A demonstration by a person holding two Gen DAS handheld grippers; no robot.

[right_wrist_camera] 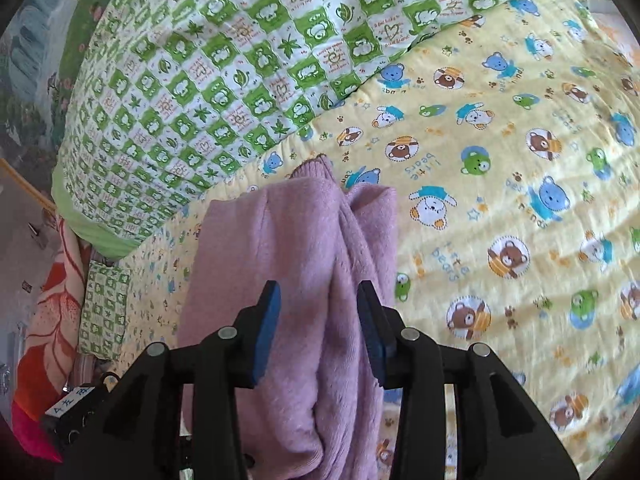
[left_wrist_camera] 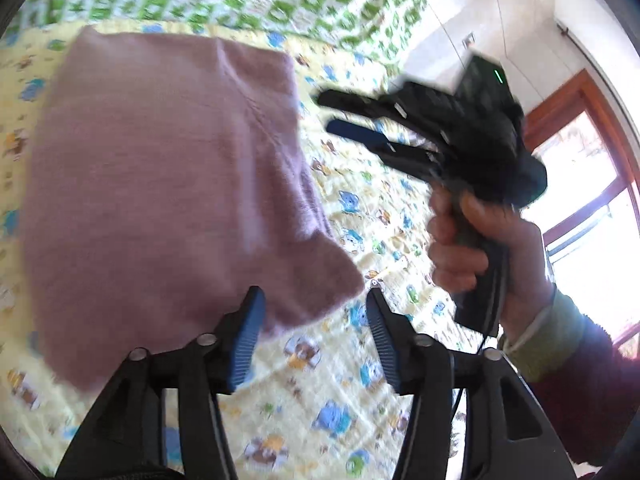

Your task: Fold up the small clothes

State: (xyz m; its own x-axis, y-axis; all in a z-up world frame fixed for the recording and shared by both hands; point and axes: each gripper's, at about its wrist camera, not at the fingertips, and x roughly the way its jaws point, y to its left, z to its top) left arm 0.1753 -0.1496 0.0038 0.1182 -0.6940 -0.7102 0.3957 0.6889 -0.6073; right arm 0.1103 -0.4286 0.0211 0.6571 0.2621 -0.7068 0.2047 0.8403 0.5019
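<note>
left tongs point(left_wrist_camera: 316, 336) spread, empty | right tongs point(right_wrist_camera: 318, 328) spread, straddling pink sweater point(right_wrist_camera: 288, 280) ridge at 12, likely lining up a pinch | bed point(right_wrist_camera: 500, 200) supports fold

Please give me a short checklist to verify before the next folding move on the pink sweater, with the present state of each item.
1. Left gripper open: ok, jaws apart, nothing between them.
2. Right gripper open: ok, jaws apart above the cloth.
3. Fuzzy pink knitted sweater released: ok, neither gripper pinches it.
4. Sweater lies on the yellow bear-print quilt: ok.
5. Sweater folded flat and neat: not ok, a lengthwise crease and a bunched edge show in the right wrist view.
6. Green-and-white checked blanket apart from the sweater: ok.
</note>
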